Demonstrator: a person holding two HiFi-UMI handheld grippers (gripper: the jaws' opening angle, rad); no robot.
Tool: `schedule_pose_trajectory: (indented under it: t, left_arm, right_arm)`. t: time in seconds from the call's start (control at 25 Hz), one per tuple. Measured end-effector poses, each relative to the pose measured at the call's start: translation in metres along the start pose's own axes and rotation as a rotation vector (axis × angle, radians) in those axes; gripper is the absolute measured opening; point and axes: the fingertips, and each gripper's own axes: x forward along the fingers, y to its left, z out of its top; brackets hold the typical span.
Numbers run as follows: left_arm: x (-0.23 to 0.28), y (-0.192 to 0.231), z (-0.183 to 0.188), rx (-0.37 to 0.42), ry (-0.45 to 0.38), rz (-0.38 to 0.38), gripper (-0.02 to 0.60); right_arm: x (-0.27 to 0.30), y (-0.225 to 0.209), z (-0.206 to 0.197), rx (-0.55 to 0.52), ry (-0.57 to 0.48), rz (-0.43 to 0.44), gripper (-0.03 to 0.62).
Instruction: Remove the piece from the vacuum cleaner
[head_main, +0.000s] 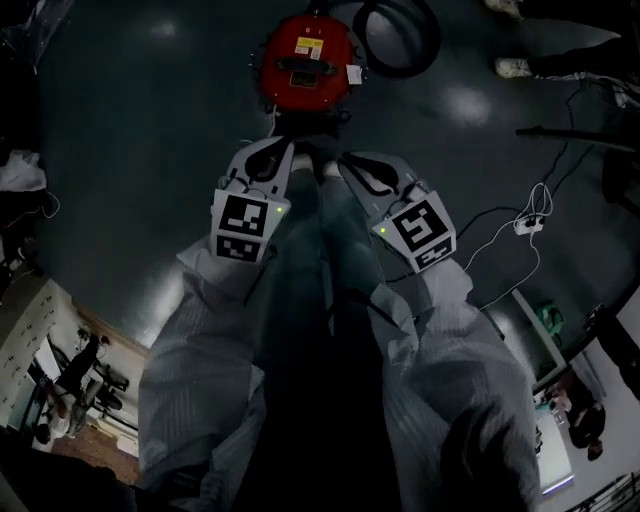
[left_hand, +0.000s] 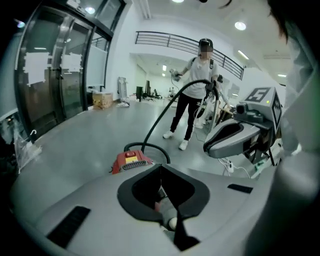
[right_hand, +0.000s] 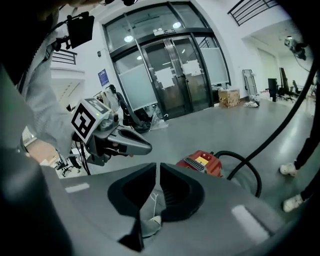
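Note:
A red vacuum cleaner (head_main: 305, 60) stands on the dark floor straight ahead, with its black hose (head_main: 400, 35) coiled to its right. It also shows low down as the vacuum cleaner (left_hand: 131, 161) and the vacuum cleaner (right_hand: 202, 162). My left gripper (head_main: 285, 152) and right gripper (head_main: 345, 162) are held side by side above my legs, short of the vacuum and apart from it. The left gripper (left_hand: 161, 167) has its jaws shut with nothing between them. The right gripper (right_hand: 158, 167) is likewise shut and empty. The hose (left_hand: 165, 110) rises toward a standing person (left_hand: 197, 95).
A white power strip with its cable (head_main: 530, 222) lies on the floor at the right. Another person's shoes (head_main: 515, 68) are at the top right. Glass doors (right_hand: 175, 75) close the hall behind, and a cardboard box (left_hand: 102, 100) sits by the glass wall.

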Motion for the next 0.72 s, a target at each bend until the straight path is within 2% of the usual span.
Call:
schedule_pose_trajectory:
  t: [0.16,0.4,0.52,0.64,0.68,0.72]
  left_arm:
    - [0.078,0.02,-0.059,0.066,0.103,-0.076,0.005]
    - [0.148,0.041,-0.112,0.167,0.148,-0.096,0.005]
    - [0.168,0.037,-0.135,0.182,0.185,-0.153,0.006]
    - [0.188,0.042,-0.145,0.228,0.209,-0.167,0.008]
    - [0.194,0.043,-0.146,0.243,0.216,-0.176,0.021]
    - [0.198,0.042,-0.147,0.256,0.227,-0.189,0.082]
  right_arm:
    - [0.056,-0.035,-0.071,0.046,0.047,-0.034,0.003]
    - [0.115,-0.077,-0.17,0.058,0.143,-0.086,0.015]
    - [0.137,-0.08,-0.206,-0.034,0.232,-0.067,0.034]
    - [0.159,-0.084,-0.227,-0.172,0.33,-0.013,0.08]
    - [0.165,-0.084,-0.231,-0.217,0.366,0.007,0.085]
    - [0.171,-0.084,-0.235,-0.259,0.4,0.028,0.096]
